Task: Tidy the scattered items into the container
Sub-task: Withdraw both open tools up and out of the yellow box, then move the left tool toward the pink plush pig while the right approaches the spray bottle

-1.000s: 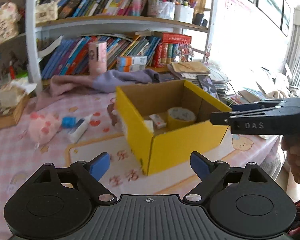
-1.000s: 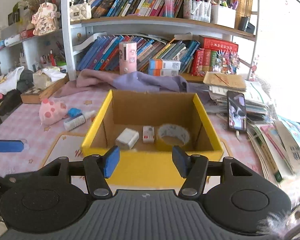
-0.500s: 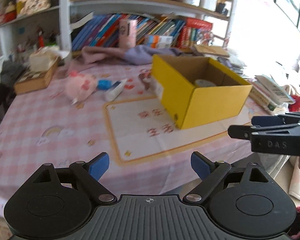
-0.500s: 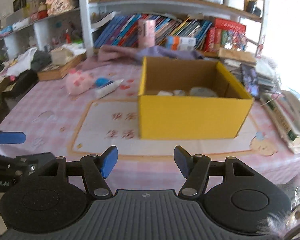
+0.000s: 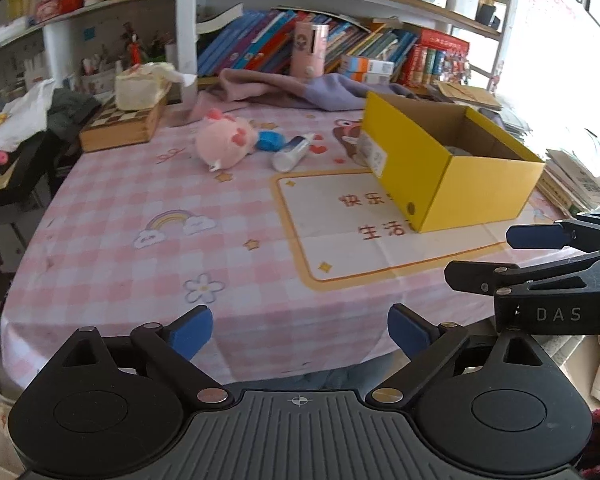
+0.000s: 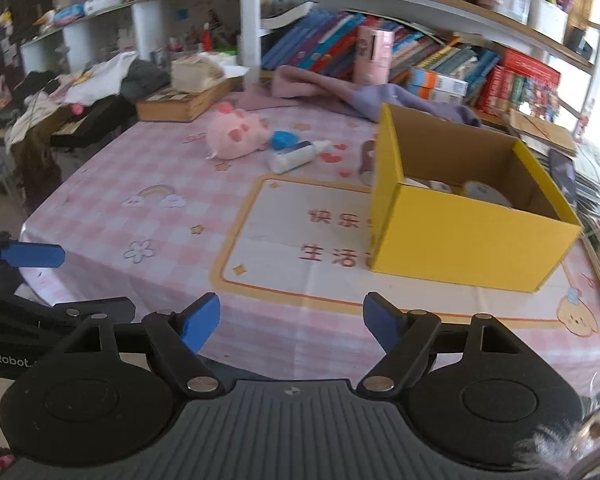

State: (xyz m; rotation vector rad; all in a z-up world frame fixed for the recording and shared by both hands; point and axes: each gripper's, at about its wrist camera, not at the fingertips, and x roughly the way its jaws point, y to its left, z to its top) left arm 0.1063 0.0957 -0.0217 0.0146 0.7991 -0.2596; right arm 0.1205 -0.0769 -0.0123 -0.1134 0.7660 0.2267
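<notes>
Both claws, left (image 5: 300, 330) and right (image 6: 291, 320), are opening with nothing between them, well short of the box (image 6: 460, 232); plush (image 6: 238, 134) and tube (image 6: 294, 156) lie beyond it, unpacked.

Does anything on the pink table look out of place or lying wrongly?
Yes. The pink plush toy, a blue item and a white tube lying on its side remain on the tablecloth, left of the yellow box, not inside it.
</notes>
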